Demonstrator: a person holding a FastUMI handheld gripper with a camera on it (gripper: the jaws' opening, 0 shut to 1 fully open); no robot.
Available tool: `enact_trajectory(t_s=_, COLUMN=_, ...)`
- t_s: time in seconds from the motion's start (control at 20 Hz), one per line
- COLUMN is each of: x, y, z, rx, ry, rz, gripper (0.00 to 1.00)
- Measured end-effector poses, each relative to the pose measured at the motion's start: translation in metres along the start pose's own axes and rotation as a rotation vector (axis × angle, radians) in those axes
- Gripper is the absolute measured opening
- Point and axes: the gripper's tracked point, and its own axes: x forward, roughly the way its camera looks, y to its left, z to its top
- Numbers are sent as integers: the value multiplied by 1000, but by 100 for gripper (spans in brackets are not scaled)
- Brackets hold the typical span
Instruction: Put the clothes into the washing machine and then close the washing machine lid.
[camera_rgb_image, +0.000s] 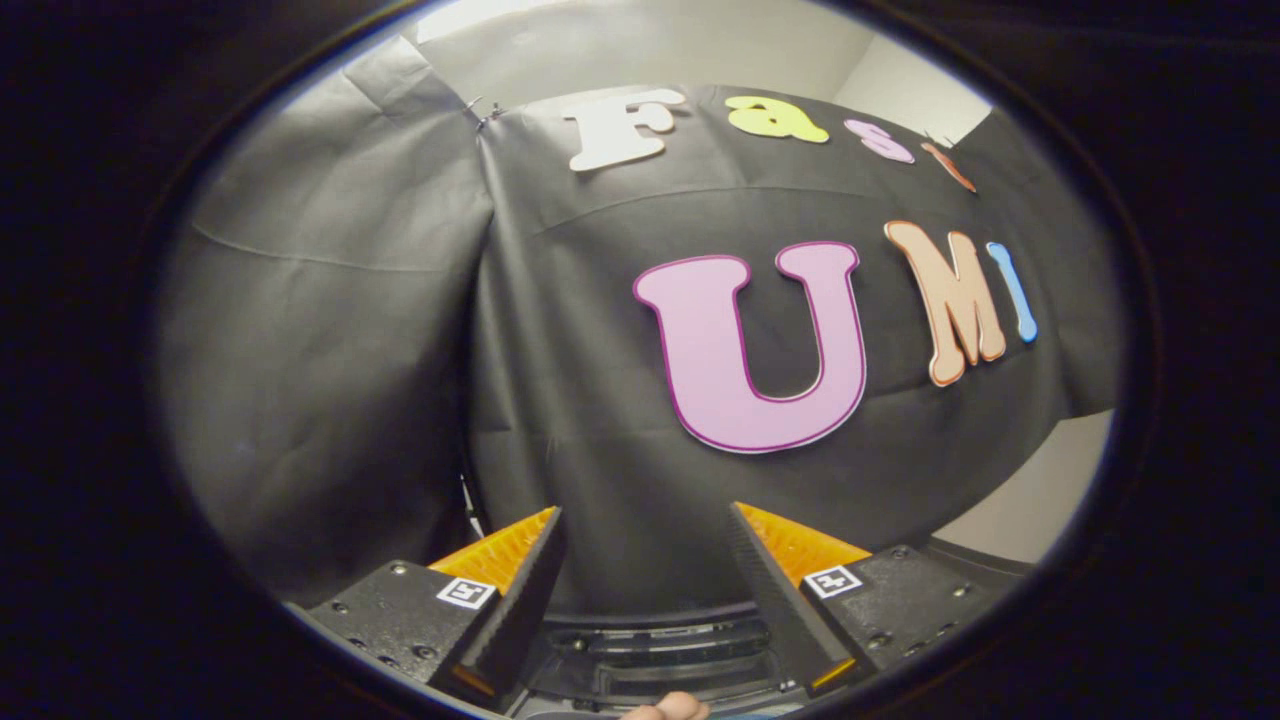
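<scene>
My gripper (645, 510) is open, with a wide gap and nothing between its fingers. It points at the black cloth wall (600, 380) close ahead. Low between the fingers lies a dark curved plastic edge with a glossy panel (660, 640), which looks like the top of the washing machine; I cannot tell whether its lid stands up or lies down. A person's fingertip (668, 708) shows just under that panel, nearest to me.
The cloth wall wraps around to the left in a second panel (320, 380), joined at a seam. A pale bare wall (1040, 490) shows past the cloth's lower right edge and above it.
</scene>
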Motion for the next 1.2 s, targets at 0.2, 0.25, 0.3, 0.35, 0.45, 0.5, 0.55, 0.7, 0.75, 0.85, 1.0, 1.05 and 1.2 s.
enact_trajectory(t_s=0.2, x=38, y=-18, z=-22, rx=-42, ry=40, rz=-45, gripper=96)
enact_trajectory(t_s=0.25, x=43, y=-21, z=-36, rx=-44, ry=79, rz=-46, gripper=96)
enact_trajectory(t_s=0.3, x=48, y=-23, z=-48, rx=-47, ry=115, rz=-40, gripper=96)
enact_trajectory(t_s=0.35, x=52, y=-25, z=-57, rx=-53, ry=140, rz=-36, gripper=96)
enact_trajectory(t_s=0.45, x=57, y=-31, z=-73, rx=-84, ry=176, rz=-35, gripper=96)
enact_trajectory(t_s=0.5, x=57, y=-31, z=-78, rx=-89, ry=195, rz=-35, gripper=96)
enact_trajectory(t_s=0.55, x=58, y=-28, z=-88, rx=-89, ry=205, rz=-31, gripper=96)
enact_trajectory(t_s=0.7, x=56, y=-33, z=-117, rx=-70, ry=289, rz=-42, gripper=97)
enact_trajectory(t_s=0.75, x=55, y=-32, z=-113, rx=-104, ry=262, rz=-36, gripper=97)
enact_trajectory(t_s=0.85, x=53, y=-31, z=-116, rx=-83, ry=287, rz=-41, gripper=97)
enact_trajectory(t_s=1.0, x=49, y=-32, z=-114, rx=-94, ry=284, rz=-50, gripper=97)
enact_trajectory(t_s=1.05, x=47, y=-34, z=-116, rx=-100, ry=283, rz=-52, gripper=97)
enact_trajectory(t_s=1.2, x=39, y=-32, z=-111, rx=-94, ry=286, rz=-53, gripper=97)
